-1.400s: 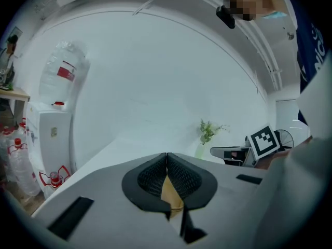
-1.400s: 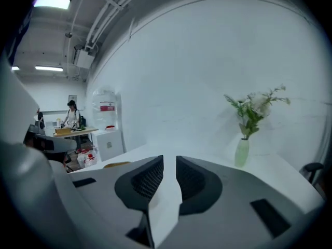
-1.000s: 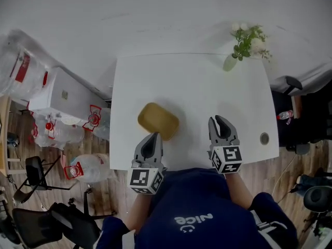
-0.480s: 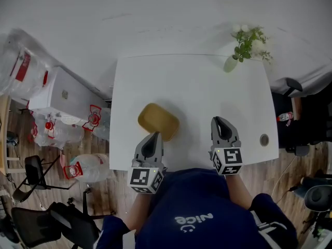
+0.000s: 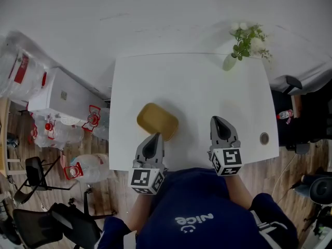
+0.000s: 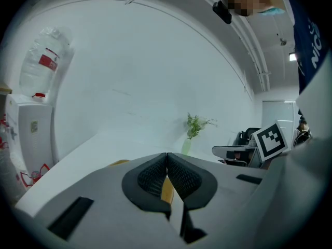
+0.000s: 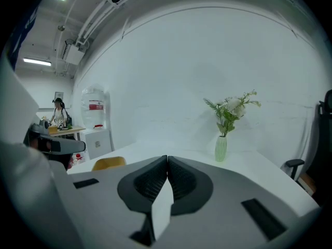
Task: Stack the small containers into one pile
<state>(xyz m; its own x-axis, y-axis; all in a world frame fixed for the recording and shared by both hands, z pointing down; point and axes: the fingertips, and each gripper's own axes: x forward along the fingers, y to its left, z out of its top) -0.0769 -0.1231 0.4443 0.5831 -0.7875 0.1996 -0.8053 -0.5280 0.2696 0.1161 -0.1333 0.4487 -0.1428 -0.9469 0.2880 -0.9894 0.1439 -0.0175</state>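
A single yellow container lies on the white table, left of the middle; I cannot tell whether it is one piece or a pile. My left gripper is shut and empty, its tips just at the container's near edge. In the left gripper view a strip of the yellow container shows below the closed pads. My right gripper hovers over bare table to the right; its jaws have just been closing, with nothing between them, and are shut. The right gripper view shows the container off to the left.
A pale green vase with flowers stands at the table's far right corner. A round grommet sits near the right front edge. A white cabinet and water bottles stand left of the table, with office chairs around.
The right gripper's jaws have gone from slightly apart to shut, and it has drifted a little to the right. The left gripper and the yellow container have stayed put.
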